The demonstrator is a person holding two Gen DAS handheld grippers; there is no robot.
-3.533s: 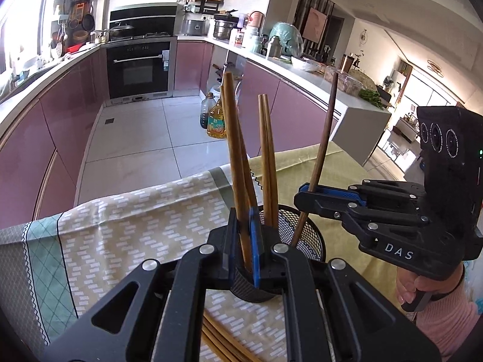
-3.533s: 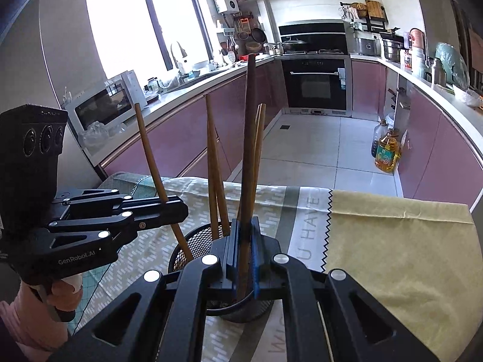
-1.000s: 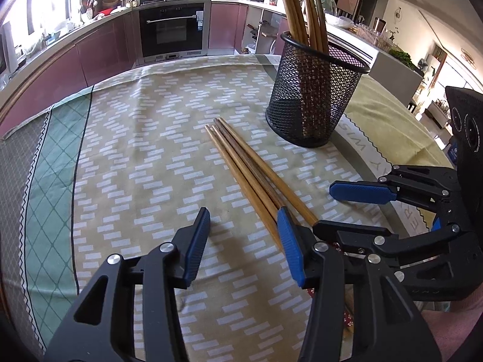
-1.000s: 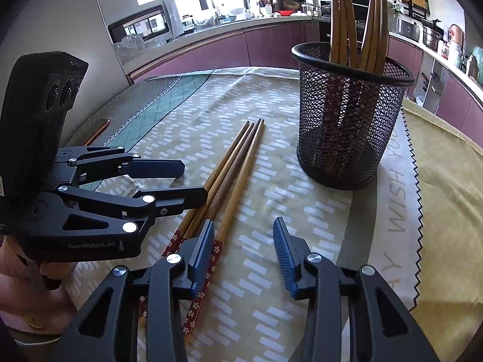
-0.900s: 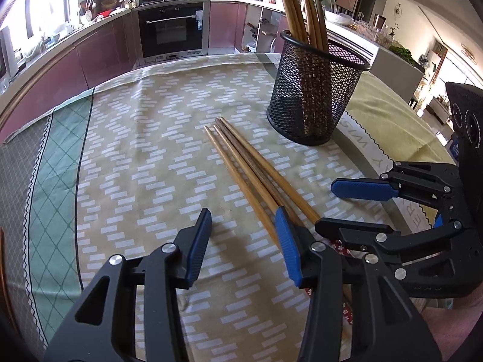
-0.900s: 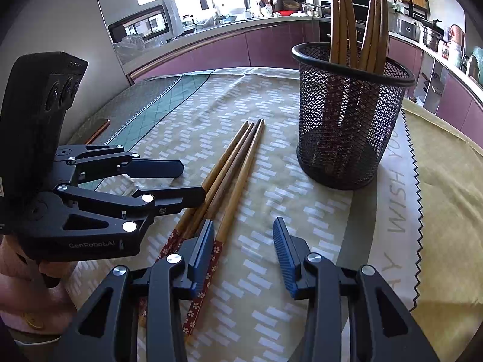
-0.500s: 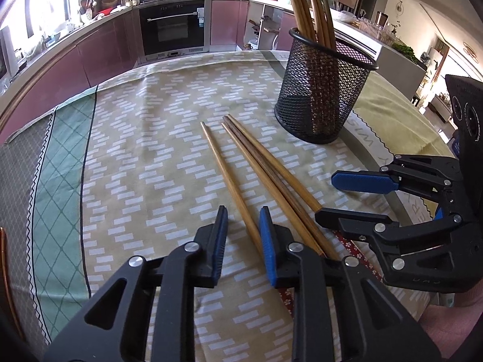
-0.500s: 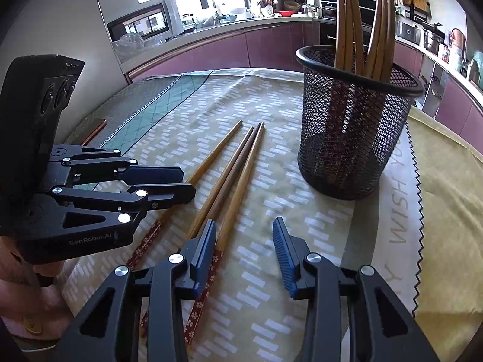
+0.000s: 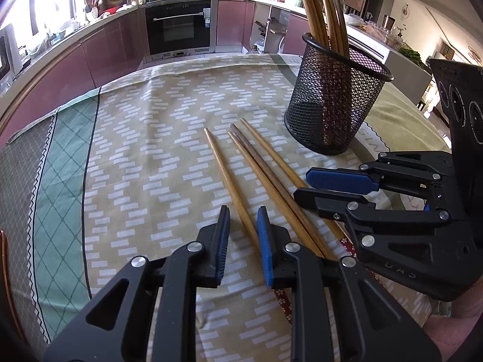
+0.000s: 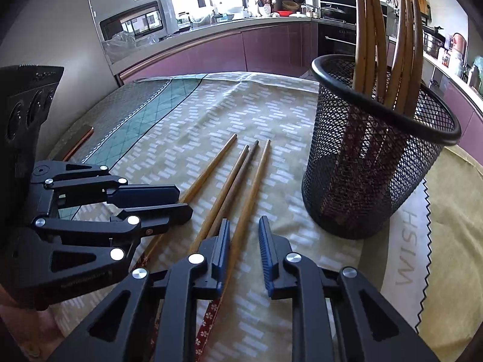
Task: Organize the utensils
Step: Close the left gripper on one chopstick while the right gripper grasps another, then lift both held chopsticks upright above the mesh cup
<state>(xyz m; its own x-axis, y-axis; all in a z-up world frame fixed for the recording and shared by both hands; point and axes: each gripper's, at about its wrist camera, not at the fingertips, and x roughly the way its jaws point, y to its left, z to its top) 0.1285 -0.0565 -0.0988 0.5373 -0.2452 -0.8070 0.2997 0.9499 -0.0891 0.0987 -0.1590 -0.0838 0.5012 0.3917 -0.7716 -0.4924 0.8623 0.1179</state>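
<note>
Several wooden chopsticks lie on the patterned cloth in front of a black mesh holder (image 9: 332,105) (image 10: 371,166) that has several more standing in it. My left gripper (image 9: 243,220) (image 10: 181,202) is closing, with the leftmost chopstick (image 9: 229,178) (image 10: 211,166) between its jaws. A gap shows on both sides of the stick. My right gripper (image 10: 244,226) (image 9: 302,185) is closing too. The rightmost chopstick (image 10: 256,175) (image 9: 271,157) runs between its jaws near the left pad, with a gap on the other side. A close pair of chopsticks (image 9: 265,178) (image 10: 235,181) lies between those two.
The tablecloth (image 9: 135,150) has a green band on the left, and the table rim (image 9: 4,271) shows beyond it. A person's hand (image 9: 452,331) holds the right gripper. Purple kitchen cabinets and an oven (image 9: 178,27) stand behind, beyond the table.
Both pairs of jaws have narrowed from wide open. The leftmost chopstick has slid left, away from the bundle. The right gripper has shifted so that the rightmost chopstick now lies between its jaws.
</note>
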